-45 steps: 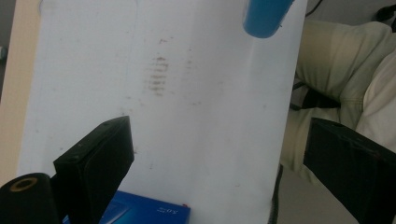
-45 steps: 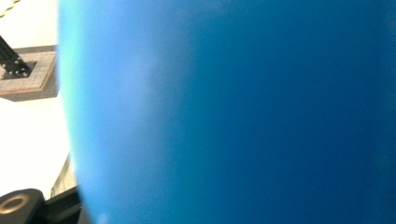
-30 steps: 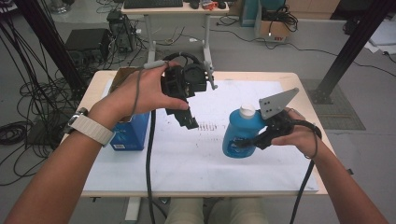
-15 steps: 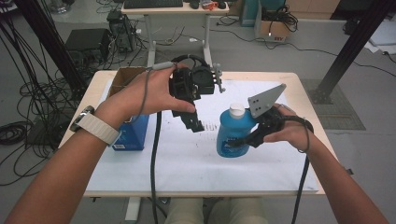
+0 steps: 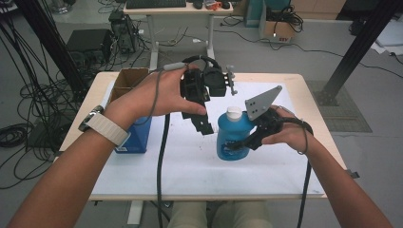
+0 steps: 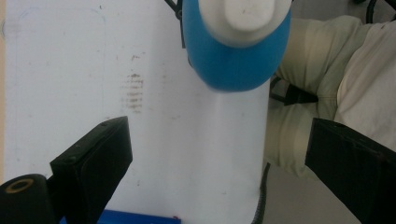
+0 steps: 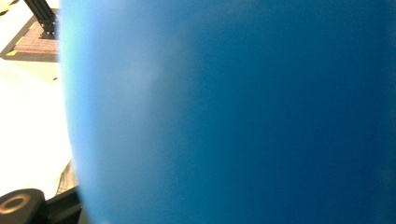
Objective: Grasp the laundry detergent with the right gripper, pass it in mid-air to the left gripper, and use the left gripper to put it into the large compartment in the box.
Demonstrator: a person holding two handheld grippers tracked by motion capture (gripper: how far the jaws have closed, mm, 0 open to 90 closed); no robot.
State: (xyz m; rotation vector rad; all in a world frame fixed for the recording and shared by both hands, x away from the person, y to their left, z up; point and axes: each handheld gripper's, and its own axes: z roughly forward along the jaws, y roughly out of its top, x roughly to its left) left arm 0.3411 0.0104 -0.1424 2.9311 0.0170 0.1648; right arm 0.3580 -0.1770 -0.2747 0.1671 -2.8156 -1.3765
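Fingers of the right gripper [image 5: 240, 142] clamp the blue bottle [image 5: 232, 135] standing upright at centre frame on the white sheet [image 5: 190, 166], the right forearm rising from the lower right. Just left of the bottle's white cap [image 5: 234, 113], the left gripper [image 5: 204, 124] points downward with jaws wide apart, wrist bent over it.
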